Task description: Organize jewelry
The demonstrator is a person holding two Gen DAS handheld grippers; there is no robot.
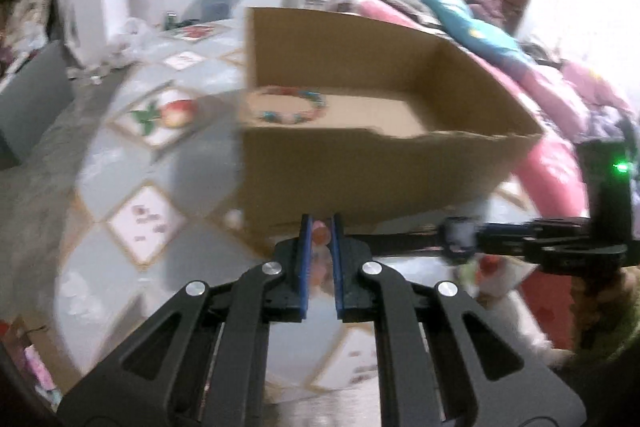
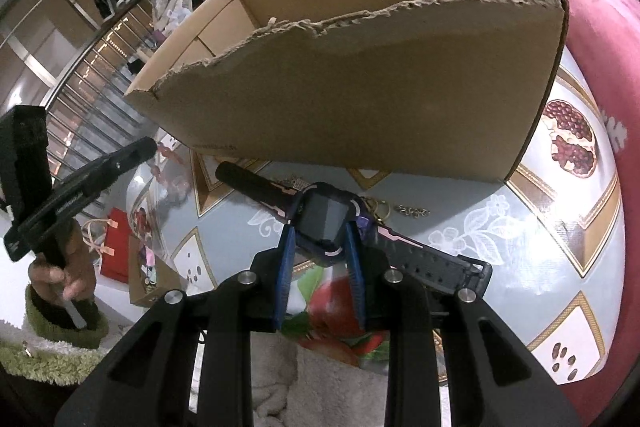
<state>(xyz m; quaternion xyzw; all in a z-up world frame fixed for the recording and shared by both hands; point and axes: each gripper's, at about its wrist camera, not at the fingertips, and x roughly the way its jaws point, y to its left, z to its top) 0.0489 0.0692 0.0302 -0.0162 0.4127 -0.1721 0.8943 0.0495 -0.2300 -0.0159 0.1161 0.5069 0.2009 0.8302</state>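
The left tool (image 1: 320, 227) is pointing at the near wall of an open cardboard box (image 1: 360, 179) w/ a torn front edge. Its 2 blue-padded fingers (image 1: 305, 259) are sitting close together, nearly parallel, pinching a small pinkish-orange beaded piece (image 1: 320, 233) near the tips. The picture is blurred, so what kind of piece it is cannot be told. Inside the box, at the left rear of the floor, a multicoloured bead bracelet (image 1: 292, 107) is lying flat in a ring.

The right tool (image 2: 320, 223) is gripping a dark watch (image 2: 322, 219) by the sides of its square case. Its 2 blue pads (image 2: 286, 267) are splaying outward toward the tips, 1 pressing each side of the case. The strap is sticking out to both sides, the buckle end lying on the counter (image 2: 500, 235) to the right. The counter is wearing a grey cloth w/ fruit pictures. Just beyond the watch, btwn it and the box's front wall, a small gold-coloured ring (image 2: 382, 209) and a short chain of links (image 2: 412, 211) are resting on the cloth. At far left in the right-wrist view, the left tool is reaching toward pink beads by the box's corner.
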